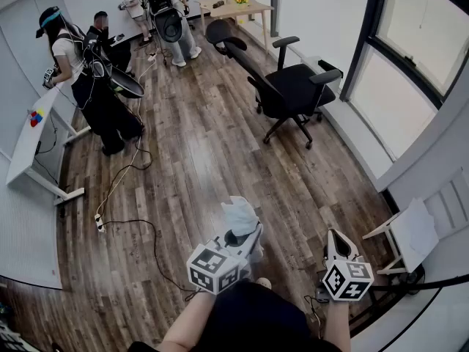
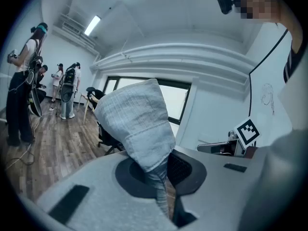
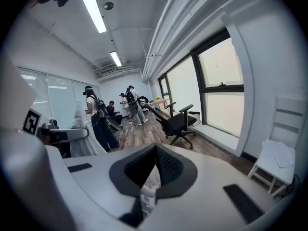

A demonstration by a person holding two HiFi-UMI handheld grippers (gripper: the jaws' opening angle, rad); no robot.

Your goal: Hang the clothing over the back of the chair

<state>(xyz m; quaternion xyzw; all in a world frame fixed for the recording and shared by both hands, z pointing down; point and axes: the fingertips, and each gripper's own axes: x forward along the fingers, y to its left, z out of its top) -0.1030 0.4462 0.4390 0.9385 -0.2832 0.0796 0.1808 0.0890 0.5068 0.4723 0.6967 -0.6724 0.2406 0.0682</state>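
The left claw (image 1: 248,239) is closed tight on a bunched pale blue-grey fabric garment (image 1: 240,215). In the left gripper view the cloth (image 2: 139,124) stands up out of the pinched jaws in a loose peak. The right claw (image 1: 337,242) is also closed, or nearly so, with a small fold of pale fabric (image 3: 148,189) caught between its jaws. That fold is probably part of the same garment, though the head view shows no cloth running between the two claws. Both are held low and near, just in front of the person, with the left one slightly farther forward.

The black wheeled office chair (image 1: 289,86) stands far off across the wooden floor, well apart from both claws. Its tall reclined backrest (image 1: 238,53) lies almost straight ahead of the left claw. The seat and armrests face right, toward the window, and the backrest's top edge seems to run roughly near to far. The left claw looks better lined up with it, so the garment would probably have to go across that edge from the left. A white slatted chair (image 1: 414,233) stands at the near right, beside the right claw, and the task sentence does not say which chair it means.
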